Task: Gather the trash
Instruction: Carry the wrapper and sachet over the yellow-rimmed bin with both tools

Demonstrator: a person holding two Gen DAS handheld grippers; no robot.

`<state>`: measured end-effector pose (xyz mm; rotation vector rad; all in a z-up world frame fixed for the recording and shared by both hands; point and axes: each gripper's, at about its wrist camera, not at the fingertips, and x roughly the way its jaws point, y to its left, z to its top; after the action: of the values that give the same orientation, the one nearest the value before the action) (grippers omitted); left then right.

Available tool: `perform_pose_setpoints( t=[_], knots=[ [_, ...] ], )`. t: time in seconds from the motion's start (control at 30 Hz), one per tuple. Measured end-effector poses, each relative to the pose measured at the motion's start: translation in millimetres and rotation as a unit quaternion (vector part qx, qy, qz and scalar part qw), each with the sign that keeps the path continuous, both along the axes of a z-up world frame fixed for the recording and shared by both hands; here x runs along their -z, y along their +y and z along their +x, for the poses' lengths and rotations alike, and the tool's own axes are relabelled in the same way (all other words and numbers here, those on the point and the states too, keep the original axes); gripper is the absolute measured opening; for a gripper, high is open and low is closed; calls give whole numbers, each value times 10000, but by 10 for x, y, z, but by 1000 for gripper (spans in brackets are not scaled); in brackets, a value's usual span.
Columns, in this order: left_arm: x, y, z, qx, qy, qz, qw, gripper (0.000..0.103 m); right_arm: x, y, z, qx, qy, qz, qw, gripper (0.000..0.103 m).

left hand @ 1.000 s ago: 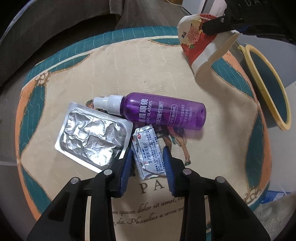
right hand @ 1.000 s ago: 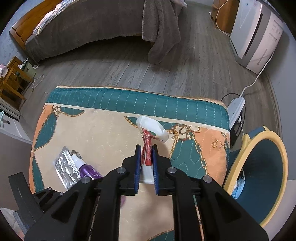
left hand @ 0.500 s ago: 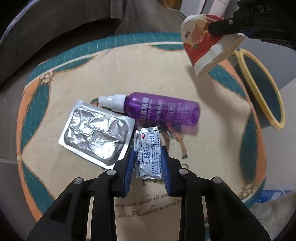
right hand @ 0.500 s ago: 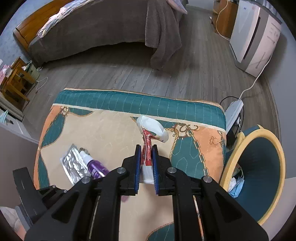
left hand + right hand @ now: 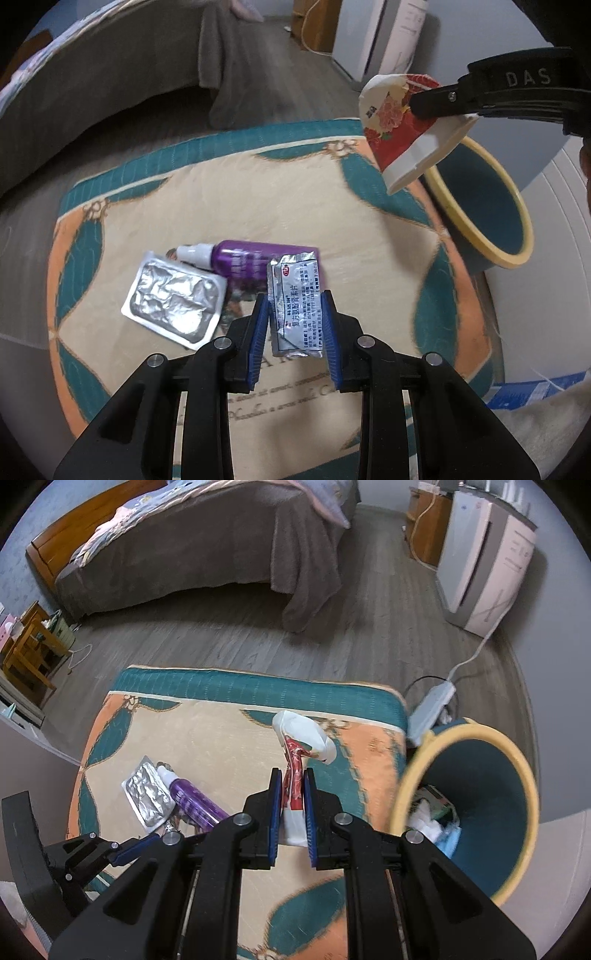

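My left gripper [image 5: 294, 298] is shut on a silver medicine sachet [image 5: 295, 314] and holds it above the patterned cloth-covered table [image 5: 258, 192]. Beneath it lie a purple spray bottle [image 5: 240, 258] and a crumpled foil blister pack [image 5: 173, 299]. My right gripper [image 5: 293, 777] is shut on a crushed red-and-white paper cup [image 5: 306, 734], held in the air near the table's right edge. The cup [image 5: 402, 136] and right gripper [image 5: 417, 105] also show at the upper right of the left wrist view. A teal bin with a yellow rim [image 5: 402, 786] stands right of the table.
The bin holds white and blue rubbish [image 5: 432, 819]. Its rim [image 5: 511, 261] is tight against the table's right side. A power strip [image 5: 432, 701] lies on the wood floor behind, with a white appliance [image 5: 484, 565] and a bed [image 5: 203, 554] beyond. Wooden furniture [image 5: 26, 653] stands at far left.
The left jaws closed on the sachet and lifted it off the cloth. Both grippers rose; the right one carried the cup rightward, closer to the bin.
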<state>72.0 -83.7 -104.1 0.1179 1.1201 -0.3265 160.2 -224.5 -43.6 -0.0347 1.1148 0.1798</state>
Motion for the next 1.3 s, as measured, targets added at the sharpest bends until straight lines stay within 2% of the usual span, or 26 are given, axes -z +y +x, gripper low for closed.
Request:
perform_pose_setpoints(
  t=[0.1, 0.23, 0.47, 0.57, 0.67, 0.77, 1.13, 1.3],
  knots=[
    [17, -128, -32, 77, 4, -71, 9999, 30, -108, -76, -99, 35, -82, -116, 9999, 11],
    [51, -280, -66, 182, -11, 92, 9998, 30, -248, -162, -209, 42, -218, -117, 9997, 11],
    [-108, -568, -127, 372, -228, 188, 9989, 30, -366, -401, -308, 138, -411, -180, 9989, 11],
    [-153, -646, -129, 354, -276, 142, 9989, 30, -340, -582, -298, 311, -365, -95, 9988, 11],
    [-152, -734, -129, 299, -123, -35, 9995, 30, -307, -739, -293, 499, -321, -100, 9982, 11],
    [-155, -878, -119, 403, -122, 49, 9991, 30, -285, -908, -297, 662, -254, -15, 9975, 11],
    [-264, -1456, -82, 895, -209, 18, 9958, 30, -146, -1480, -353, 1117, -214, -376, 9928, 11],
    [-194, -1629, -103, 1063, -135, -25, 9942, 30, -25, -1841, -363, 1468, -60, -78, 9891, 11]
  ],
)
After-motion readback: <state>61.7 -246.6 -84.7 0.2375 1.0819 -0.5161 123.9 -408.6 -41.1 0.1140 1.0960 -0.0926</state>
